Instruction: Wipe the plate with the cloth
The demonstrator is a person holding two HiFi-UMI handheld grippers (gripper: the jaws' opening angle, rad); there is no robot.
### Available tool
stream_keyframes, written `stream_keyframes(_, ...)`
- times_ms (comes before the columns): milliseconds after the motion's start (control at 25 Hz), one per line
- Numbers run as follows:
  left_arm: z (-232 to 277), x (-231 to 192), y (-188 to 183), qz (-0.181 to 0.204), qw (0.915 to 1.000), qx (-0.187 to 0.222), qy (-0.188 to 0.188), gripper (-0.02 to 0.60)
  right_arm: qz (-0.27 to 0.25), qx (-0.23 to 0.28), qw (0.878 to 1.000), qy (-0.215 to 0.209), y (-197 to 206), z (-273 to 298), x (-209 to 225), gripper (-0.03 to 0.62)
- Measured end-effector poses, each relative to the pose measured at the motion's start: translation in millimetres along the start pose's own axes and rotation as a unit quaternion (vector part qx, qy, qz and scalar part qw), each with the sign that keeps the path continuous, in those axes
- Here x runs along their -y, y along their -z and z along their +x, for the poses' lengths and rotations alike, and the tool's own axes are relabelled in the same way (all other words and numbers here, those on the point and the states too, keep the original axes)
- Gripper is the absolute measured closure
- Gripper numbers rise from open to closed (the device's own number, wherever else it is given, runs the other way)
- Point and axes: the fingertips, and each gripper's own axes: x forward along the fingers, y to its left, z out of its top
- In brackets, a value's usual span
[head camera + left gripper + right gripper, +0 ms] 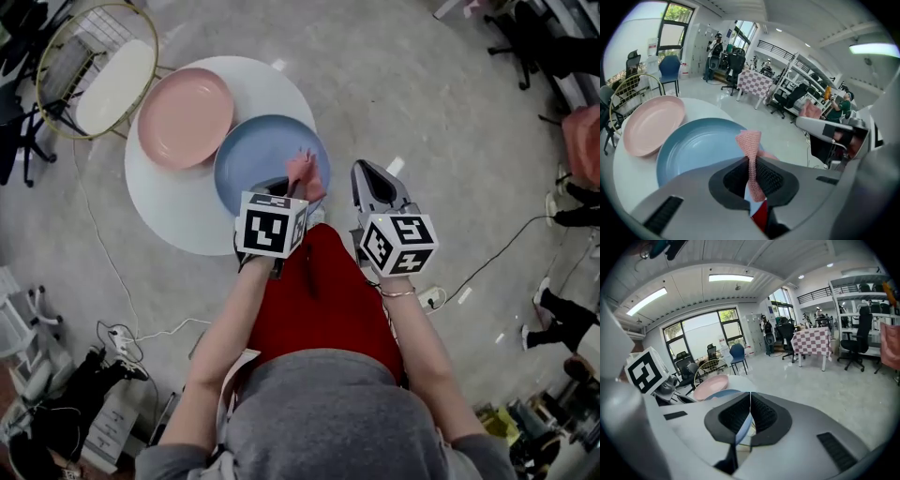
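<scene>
Plate, blue: located at the centre of the head view, on the lower right part of a round white table. A pink plate sits up and to the left of it on the same table, with the two rims overlapping or touching; which one cannot be resolved.

Cloth: pink, knitted. It is positioned over the right-hand rim of the blue plate.

Left gripper: jaws clamped on the cloth. In the left gripper view, the cloth passes as a narrow strip between the two ribbed pads and fans out above the gripper, in front of the blue plate. The pink plate appears at the left of that frame.

Right gripper: positioned just right of the blue plate in the head view, over the floor and beside the left gripper. In the right gripper view, the jaws are pressed together at the tips with nothing between them. The blue plate and pink plate lie beyond, left of centre.

A gold wire frame stands at the upper left of the head view, against the table edge.
</scene>
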Motion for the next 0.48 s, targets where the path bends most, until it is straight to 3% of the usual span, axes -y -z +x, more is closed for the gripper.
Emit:
stream_keyframes(200, 16.9, 29.6, 6.3, 0.005, 0.9993, -0.026, 0.027, 0.548, 0.015, -0.003, 1.000, 0.023, 5.4, -18.4, 25.5, 0.565)
stream_keyframes(480, 28.0, 42.1, 46.3, -0.038, 0.9974, -0.059, 0.017, 0.548, 0.003, -0.019, 1.000, -0.017, 15.5, -17.2, 23.9, 0.565)
